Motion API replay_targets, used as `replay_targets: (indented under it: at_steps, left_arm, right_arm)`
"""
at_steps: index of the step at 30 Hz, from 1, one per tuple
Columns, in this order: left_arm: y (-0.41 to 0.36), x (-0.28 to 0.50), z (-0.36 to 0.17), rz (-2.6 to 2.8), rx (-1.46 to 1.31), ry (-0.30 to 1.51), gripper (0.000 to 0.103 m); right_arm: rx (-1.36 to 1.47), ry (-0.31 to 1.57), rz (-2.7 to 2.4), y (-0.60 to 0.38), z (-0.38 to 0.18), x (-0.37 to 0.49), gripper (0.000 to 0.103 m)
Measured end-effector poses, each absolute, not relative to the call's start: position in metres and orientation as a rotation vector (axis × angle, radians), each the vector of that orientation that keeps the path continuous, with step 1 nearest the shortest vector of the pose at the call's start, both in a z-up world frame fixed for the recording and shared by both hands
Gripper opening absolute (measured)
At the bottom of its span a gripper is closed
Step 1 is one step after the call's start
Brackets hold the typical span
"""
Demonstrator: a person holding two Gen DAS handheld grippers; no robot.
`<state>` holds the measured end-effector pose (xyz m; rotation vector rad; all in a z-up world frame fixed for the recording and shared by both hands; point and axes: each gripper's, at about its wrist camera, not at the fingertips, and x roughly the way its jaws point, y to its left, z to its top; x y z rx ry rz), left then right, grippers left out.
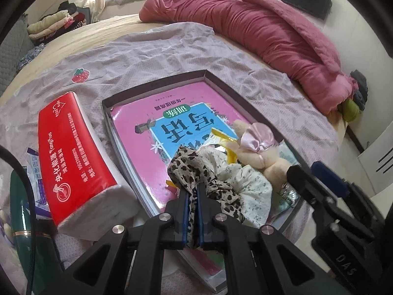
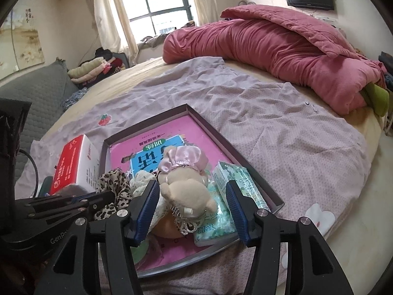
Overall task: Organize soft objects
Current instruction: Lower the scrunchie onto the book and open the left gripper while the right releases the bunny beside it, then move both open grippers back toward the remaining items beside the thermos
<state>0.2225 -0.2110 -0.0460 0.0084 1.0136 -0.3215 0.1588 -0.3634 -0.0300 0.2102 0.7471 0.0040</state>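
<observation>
1. On the bed, far left, a dark green bottle-like thing (image 1: pixel 23 226) lies next to some small sachets (image 1: pixel 34 169); can't really tell what either of them is.
2. Next over is a red tissue pack (image 1: pixel 73 157) sitting on the lilac sheet (image 1: pixel 152 49), just beside the left wall of the shallow box (image 1: pixel 206 73).
3. Inside the box there's a pink book (image 1: pixel 152 118) lying flat, and all the soft stuff is piled on its near end.
4. The left claw (image 1: pixel 193 211) is clenched tight on the leopard-print scrunchie (image 1: pixel 196 167), fabric bunched between the blue pads (image 1: pixel 184 218).
5. Right next to it, touching, is a cream floral scrunchie (image 1: pixel 248 184).
6. Then the plush bear (image 2: pixel 186 186) in a pink satin dress, lying on the pile with its head toward the right wrist camera and a little silver tiara (image 2: pixel 184 223) on it.
7. The right claw (image 2: pixel 192 211) is spread wide on either side of the bear's head, not gripping anything; whether the pads touch the plush is hard to say.
8. Right of the bear, green tissue packets (image 2: pixel 235 179) lean against the box wall.
9. Way back on the right, a rumpled pink quilt (image 2: pixel 282 49) runs across the bed.
</observation>
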Motion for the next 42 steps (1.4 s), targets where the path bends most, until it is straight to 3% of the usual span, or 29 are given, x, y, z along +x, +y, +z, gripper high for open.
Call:
replay_targets:
  at_steps: [2,6,19,23,26,42]
  left_arm:
    - [-0.21,0.222,-0.045,-0.332,-0.013,1.008,0.015]
    - [-0.205,0.222,-0.039,-0.357,-0.054,0.988,0.039]
    - [-0.196,0.231,-0.017,-0.356,-0.056,0.926,0.057]
    - [-0.19,0.237,-0.007,-0.351,-0.071,0.901,0.058]
    - [-0.184,0.238,0.0,-0.34,-0.085,0.885,0.059]
    - [-0.178,0.211,0.014,-0.307,-0.046,0.861,0.061]
  right_arm:
    - [0.21,0.746,0.003,-0.364,-0.031,0.159,0.058]
    - [0.214,0.747,0.004,-0.364,-0.031,0.159,0.058]
    - [0.216,0.751,0.005,-0.364,-0.032,0.159,0.058]
    - [0.215,0.748,0.003,-0.364,-0.032,0.158,0.059]
    - [0.218,0.75,0.001,-0.365,-0.032,0.158,0.069]
    - [0.212,0.719,-0.031,-0.366,-0.025,0.153,0.073]
